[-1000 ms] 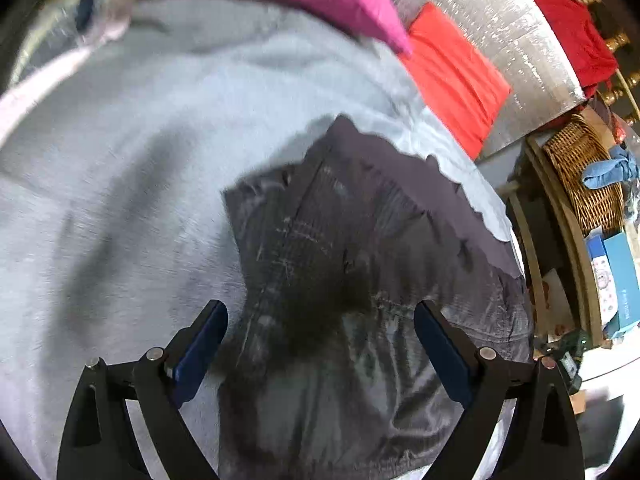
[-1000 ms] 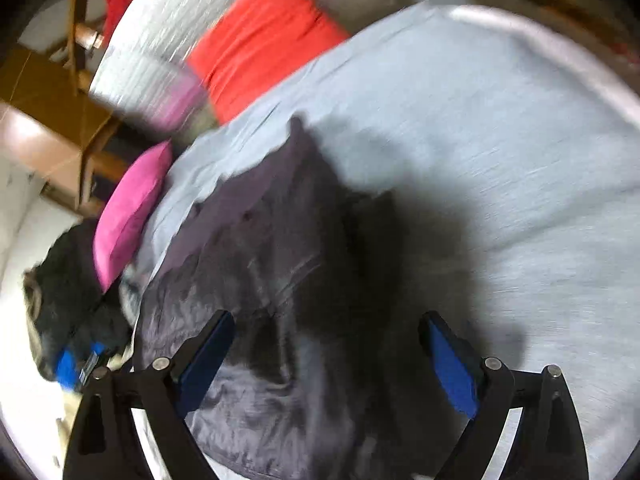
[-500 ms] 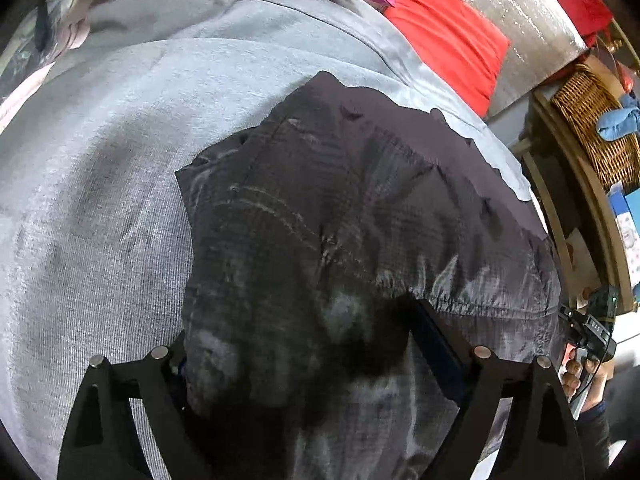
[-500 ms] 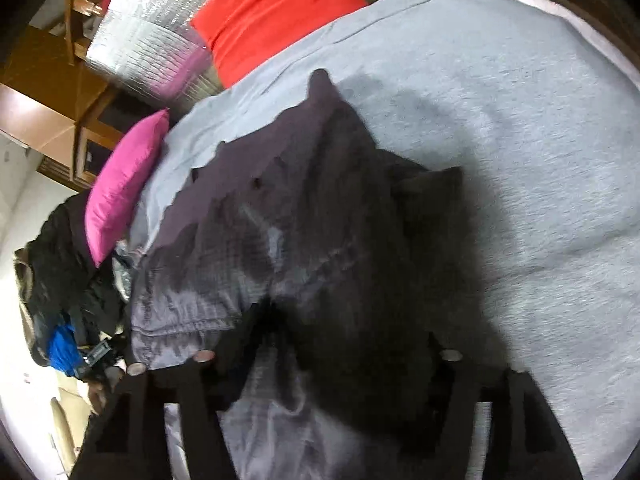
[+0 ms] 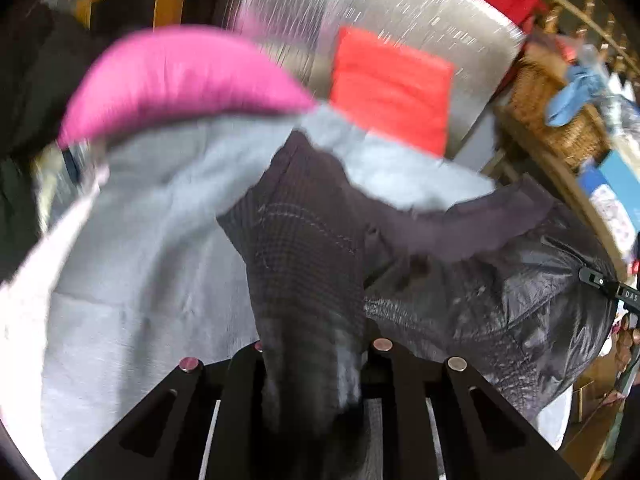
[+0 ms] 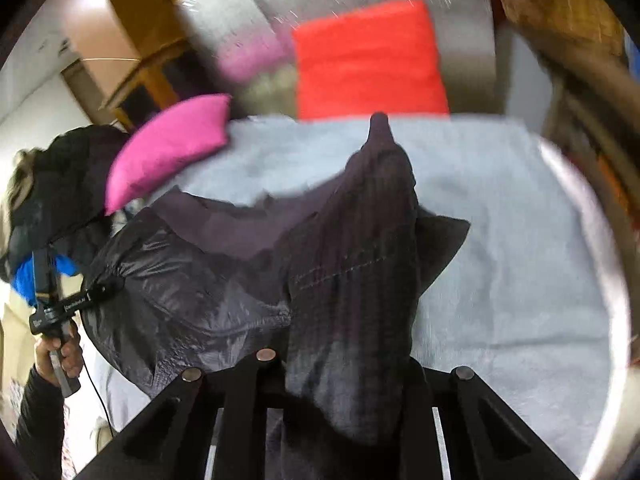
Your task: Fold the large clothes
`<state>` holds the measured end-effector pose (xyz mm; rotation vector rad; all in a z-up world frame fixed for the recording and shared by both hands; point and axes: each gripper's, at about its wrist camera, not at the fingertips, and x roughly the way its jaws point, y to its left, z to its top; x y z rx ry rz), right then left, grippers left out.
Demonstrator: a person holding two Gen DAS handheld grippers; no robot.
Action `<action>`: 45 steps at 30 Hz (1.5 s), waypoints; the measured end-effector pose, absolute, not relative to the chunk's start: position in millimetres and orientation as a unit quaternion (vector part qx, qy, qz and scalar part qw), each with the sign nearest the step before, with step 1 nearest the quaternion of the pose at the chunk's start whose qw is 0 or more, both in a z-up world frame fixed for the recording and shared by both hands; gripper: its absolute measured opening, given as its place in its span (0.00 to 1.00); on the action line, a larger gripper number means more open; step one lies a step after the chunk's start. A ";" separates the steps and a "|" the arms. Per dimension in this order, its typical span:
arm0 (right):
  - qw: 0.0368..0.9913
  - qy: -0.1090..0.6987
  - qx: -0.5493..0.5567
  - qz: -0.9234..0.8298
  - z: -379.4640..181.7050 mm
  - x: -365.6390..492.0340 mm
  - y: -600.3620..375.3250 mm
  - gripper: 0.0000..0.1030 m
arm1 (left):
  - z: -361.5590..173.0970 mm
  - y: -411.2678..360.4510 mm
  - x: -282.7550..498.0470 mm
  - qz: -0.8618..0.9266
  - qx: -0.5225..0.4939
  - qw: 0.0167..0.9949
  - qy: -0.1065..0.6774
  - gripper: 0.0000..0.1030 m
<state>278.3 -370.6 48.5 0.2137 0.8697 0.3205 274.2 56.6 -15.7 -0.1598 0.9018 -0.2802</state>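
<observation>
Two grippers pinch the dark jacket (image 5: 304,248) as their jaws close: the left gripper (image 5: 312,364) and the right gripper (image 6: 344,364) each clamp a bunched fold, lifting it off the grey bedspread (image 5: 132,280). Only the right view shows the person's hand (image 6: 60,354) holding the other tool's handle.

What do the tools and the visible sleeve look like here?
Both are black two-finger frames with slotted arms and round silver pins: left tool, right tool. From the right wrist view, the left one has a black handle with small white lettering and a thin black cable. The sleeve is dark.
</observation>
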 end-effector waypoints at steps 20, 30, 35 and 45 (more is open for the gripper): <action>0.863 0.427 0.271 0.021 -122.8 84.1 -456.5 0.74 | -133.9 86.7 134.7 -0.037 -0.144 0.865 0.479 0.77; 0.931 0.343 0.116 0.054 -25.5 88.6 -385.8 0.75 | -54.3 11.9 106.5 -0.047 0.000 0.932 0.360 0.78; 0.930 0.362 -0.005 0.064 -54.4 117.7 -320.5 0.75 | -85.8 -58.2 116.8 -0.047 0.014 0.925 0.378 0.79; 0.916 0.399 -0.042 -0.011 -126.1 152.8 -308.9 0.86 | -161.1 -91.6 138.9 -0.002 0.069 0.895 0.441 0.87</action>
